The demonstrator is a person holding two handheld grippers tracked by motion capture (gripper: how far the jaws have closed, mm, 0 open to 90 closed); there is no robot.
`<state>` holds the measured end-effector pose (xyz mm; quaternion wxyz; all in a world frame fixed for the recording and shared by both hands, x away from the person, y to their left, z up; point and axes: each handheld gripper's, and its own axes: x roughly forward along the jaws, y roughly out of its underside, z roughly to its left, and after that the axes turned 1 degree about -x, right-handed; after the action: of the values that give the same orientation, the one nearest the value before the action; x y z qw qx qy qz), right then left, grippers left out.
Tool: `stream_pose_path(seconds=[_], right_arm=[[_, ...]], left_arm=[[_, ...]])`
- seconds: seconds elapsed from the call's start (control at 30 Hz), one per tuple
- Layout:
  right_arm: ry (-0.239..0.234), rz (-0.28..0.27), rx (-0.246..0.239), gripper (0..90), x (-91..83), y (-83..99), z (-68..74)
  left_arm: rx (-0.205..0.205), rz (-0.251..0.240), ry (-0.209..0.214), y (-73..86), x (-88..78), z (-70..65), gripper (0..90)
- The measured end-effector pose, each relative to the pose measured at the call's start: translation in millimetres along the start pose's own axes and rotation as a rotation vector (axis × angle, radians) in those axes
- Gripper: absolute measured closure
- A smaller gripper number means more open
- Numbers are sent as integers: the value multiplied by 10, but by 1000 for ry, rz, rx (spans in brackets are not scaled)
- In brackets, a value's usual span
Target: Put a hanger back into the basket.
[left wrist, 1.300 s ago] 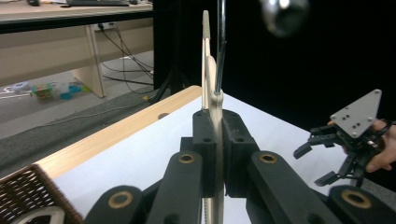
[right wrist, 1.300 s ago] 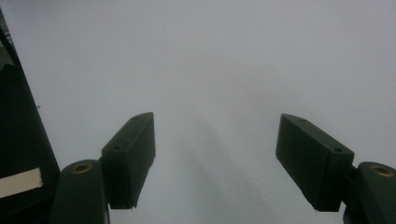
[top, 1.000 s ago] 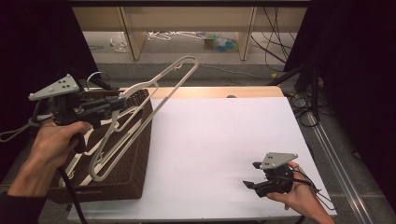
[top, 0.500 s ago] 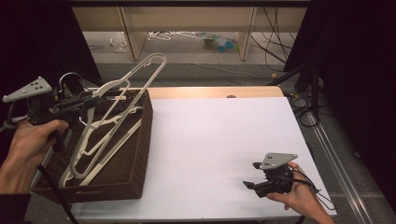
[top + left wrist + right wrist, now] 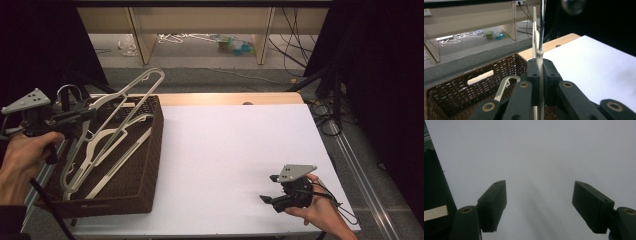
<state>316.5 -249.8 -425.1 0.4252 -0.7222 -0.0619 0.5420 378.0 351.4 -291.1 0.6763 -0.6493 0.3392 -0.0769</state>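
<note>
Two grippers here, doing pretty different things. Left gripper [image 5: 82,116] is over the left edge of the dark wicker basket [image 5: 150,165], jaws pinched tight on a pale plastic hanger [image 5: 131,95] right at the base of its metal hook [image 5: 70,91]; the left gripper view shows the hanger [image 5: 535,37] edge-on, squeezed between the pads. It's lifted and tilted, top end sticking up past the basket's far rim, lower end down inside. More hangers [image 5: 107,155] lie in the basket. Right gripper [image 5: 270,192] sits low over the white tabletop [image 5: 235,145] near the front right corner, well apart from the basket, jaws spread wide with nothing between them.
</note>
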Motion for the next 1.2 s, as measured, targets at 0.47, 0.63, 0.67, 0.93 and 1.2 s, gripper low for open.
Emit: stream_pose_path(seconds=[0.47,0.63,0.67,0.93,1.2], right_arm=[[9,-3,-11,283,7,15,-18],[3,4,-9,279,-7,7,-24],[12,-8,-9,279,7,12,-19],[13,-9,-8,279,6,10,-17],[13,-3,-8,278,10,12,-16]], left_arm=[[-7,73,-44,261,32,212,852],[-17,87,-43,344,34,245,852],[-20,89,-43,363,38,250,852],[-40,141,-40,490,95,306,852],[-65,170,-27,609,188,305,851]])
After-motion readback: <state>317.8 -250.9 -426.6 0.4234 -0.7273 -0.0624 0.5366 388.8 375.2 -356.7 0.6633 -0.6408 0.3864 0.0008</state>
